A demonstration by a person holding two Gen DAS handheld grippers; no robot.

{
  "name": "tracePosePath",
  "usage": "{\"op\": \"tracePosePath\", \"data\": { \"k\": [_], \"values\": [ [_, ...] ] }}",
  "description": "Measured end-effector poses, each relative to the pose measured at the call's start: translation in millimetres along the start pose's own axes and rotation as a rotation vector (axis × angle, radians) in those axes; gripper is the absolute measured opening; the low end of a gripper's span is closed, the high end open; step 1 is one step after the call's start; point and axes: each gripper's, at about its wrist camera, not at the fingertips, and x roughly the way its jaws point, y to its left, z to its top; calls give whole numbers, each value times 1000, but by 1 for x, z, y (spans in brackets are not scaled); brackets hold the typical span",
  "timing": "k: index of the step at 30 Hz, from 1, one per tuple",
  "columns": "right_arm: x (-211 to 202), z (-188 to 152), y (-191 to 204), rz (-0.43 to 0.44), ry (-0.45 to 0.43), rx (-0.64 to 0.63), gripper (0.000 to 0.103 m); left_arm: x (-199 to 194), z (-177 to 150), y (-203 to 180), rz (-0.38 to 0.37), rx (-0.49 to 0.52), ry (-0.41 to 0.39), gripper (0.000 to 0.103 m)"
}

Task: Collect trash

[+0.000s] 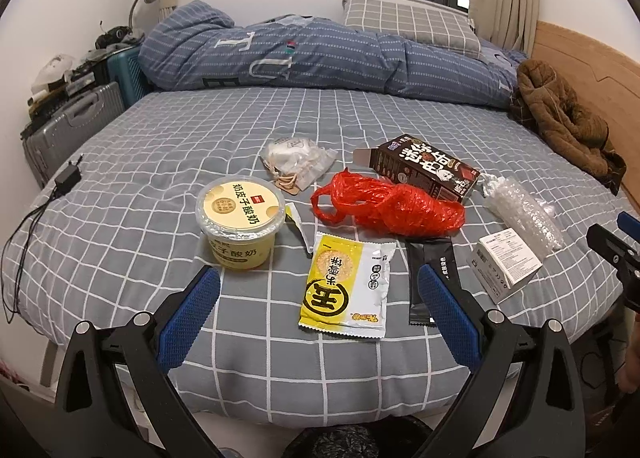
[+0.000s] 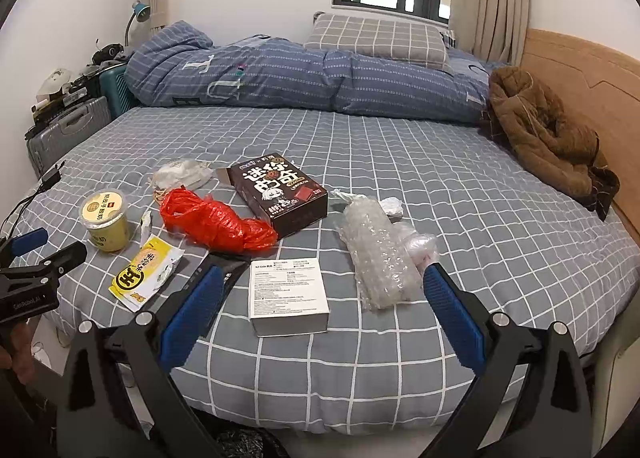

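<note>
A: Where does the trash lie?
B: All on the bed (image 1: 160, 130), grouped around the red plastic bag (image 1: 386, 208). Left of the bag: yogurt cup (image 1: 239, 220), upright, lid on. Behind the bag: clear packet (image 1: 298, 162) and, touching the bag's far side, the dark carton (image 1: 426, 166). In front of the bag: yellow snack wrapper (image 1: 346, 286), flat, with the black sachet (image 1: 430, 258) just beside it. Right of the bag: bubble wrap (image 2: 378, 258) and white box (image 2: 288, 296).

A: State of each claw?
B: Left claw (image 1: 320, 312): spread wide, holding nothing, hovering at the bed's near edge with the snack wrapper between its blue fingers (image 1: 190, 314). Right claw (image 2: 320, 314): likewise spread and empty, the white box between its fingers (image 2: 454, 314), the bubble wrap near the right one.

A: Beyond the bag?
B: Folded blue quilt (image 1: 320, 54) and a brown jacket (image 1: 560, 118) by the headboard.
</note>
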Motion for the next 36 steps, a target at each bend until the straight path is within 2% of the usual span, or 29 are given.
{"op": "tracePosePath", "data": {
  "k": [15, 36],
  "values": [
    [9, -4, 2, 3, 24, 20, 96, -2, 6, 3, 20, -6, -10, 97],
    [9, -6, -4, 0, 31, 34, 96, 0, 6, -3, 3, -4, -6, 97]
  ]
}}
